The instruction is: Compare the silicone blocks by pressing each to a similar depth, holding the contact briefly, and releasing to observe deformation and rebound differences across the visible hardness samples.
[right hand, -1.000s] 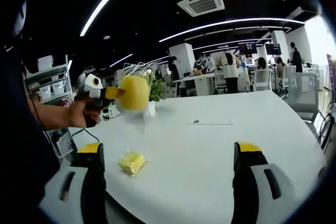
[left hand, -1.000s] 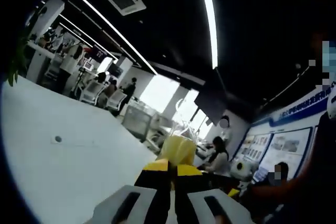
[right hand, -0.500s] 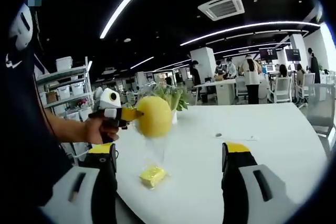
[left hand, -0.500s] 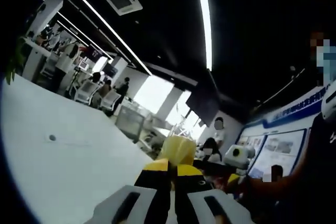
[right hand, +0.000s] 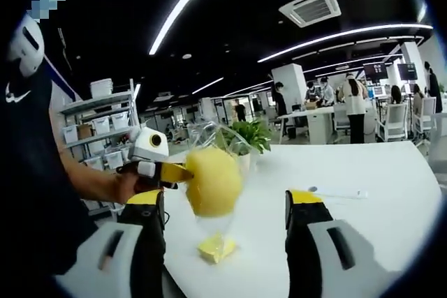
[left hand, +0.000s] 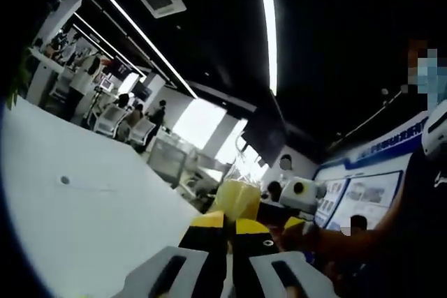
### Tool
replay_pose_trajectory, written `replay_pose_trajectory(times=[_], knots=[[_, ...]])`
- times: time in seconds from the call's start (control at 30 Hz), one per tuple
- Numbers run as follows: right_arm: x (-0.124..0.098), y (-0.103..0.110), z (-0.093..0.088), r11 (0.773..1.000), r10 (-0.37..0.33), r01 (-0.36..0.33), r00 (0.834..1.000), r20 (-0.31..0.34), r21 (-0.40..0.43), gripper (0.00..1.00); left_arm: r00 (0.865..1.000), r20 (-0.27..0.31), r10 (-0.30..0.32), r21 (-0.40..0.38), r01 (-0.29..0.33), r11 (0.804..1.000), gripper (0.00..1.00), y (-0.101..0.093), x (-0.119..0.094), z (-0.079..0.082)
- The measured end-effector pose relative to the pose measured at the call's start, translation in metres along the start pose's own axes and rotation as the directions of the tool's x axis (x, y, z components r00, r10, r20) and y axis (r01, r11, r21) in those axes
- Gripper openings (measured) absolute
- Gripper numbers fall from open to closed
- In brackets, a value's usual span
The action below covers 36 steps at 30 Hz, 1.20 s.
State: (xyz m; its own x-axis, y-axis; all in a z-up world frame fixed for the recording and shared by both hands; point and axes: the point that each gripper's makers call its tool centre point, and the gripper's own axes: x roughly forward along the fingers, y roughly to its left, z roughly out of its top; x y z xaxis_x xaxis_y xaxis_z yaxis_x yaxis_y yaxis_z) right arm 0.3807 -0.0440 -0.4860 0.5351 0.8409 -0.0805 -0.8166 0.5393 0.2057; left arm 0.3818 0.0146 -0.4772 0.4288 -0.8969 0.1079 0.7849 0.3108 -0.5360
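Note:
My left gripper [left hand: 228, 218] is shut on a yellow silicone block [left hand: 237, 199] wrapped in a clear bag, held up in the air. In the right gripper view the same left gripper [right hand: 179, 172] comes in from the left in a person's hand, with the rounded yellow block [right hand: 213, 181] at its tips. My right gripper [right hand: 225, 204] stands open, and the held block hangs ahead of the gap between its jaws, touching neither. A second yellow block [right hand: 216, 248] in a bag lies on the white table [right hand: 370, 179] below. The right gripper [left hand: 302, 195] also shows in the left gripper view.
A potted plant [right hand: 248, 137] stands on the table behind the held block. A small dark mark [left hand: 64, 180] sits on the tabletop. Shelves with boxes [right hand: 94, 130] are at the left. People and office chairs [right hand: 356, 106] are far behind.
The right gripper has moved closer to the held block, which now looms larger ahead of its open jaws. In the left gripper view the right gripper has come in from the right.

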Motion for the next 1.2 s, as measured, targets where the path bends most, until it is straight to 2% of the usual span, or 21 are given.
replay_pose_trajectory(times=[0.33, 0.43, 0.5, 0.7, 0.8, 0.93, 1.2], knots=[[0.009, 0.007, -0.004, 0.999, 0.05, -0.05, 0.998, -0.026, 0.005, 0.49, 0.999, 0.024, -0.041, -0.021, 0.041, 0.999, 0.0, -0.006, -0.004, -0.005], [0.011, 0.014, -0.003, 0.995, 0.096, -0.096, 0.995, -0.008, 0.022, 0.4, 0.999, 0.019, -0.049, -0.016, 0.049, 0.999, 0.0, -0.01, -0.003, -0.006], [0.015, 0.018, -0.008, 0.991, 0.125, -0.123, 0.992, -0.028, 0.061, 0.39, 0.998, 0.015, -0.054, -0.013, 0.054, 0.998, 0.0, -0.012, -0.003, -0.006], [0.017, 0.02, -0.009, 0.99, 0.131, -0.13, 0.991, -0.02, 0.048, 0.34, 0.998, 0.001, -0.057, 0.003, 0.057, 0.998, 0.0, -0.014, -0.002, -0.005], [0.017, 0.018, -0.008, 0.992, 0.116, -0.115, 0.993, -0.013, 0.059, 0.36, 0.998, 0.002, -0.055, -0.006, 0.055, 0.998, 0.0, -0.013, -0.003, -0.007], [0.016, 0.018, -0.008, 0.991, 0.116, -0.116, 0.993, -0.006, 0.067, 0.29, 0.999, 0.007, -0.05, -0.018, 0.051, 0.999, 0.0, -0.012, -0.004, -0.009], [0.017, 0.019, -0.005, 0.989, 0.129, -0.129, 0.992, 0.006, 0.073, 0.25, 0.998, 0.015, -0.055, -0.03, 0.056, 0.998, 0.0, -0.014, -0.004, -0.007]])
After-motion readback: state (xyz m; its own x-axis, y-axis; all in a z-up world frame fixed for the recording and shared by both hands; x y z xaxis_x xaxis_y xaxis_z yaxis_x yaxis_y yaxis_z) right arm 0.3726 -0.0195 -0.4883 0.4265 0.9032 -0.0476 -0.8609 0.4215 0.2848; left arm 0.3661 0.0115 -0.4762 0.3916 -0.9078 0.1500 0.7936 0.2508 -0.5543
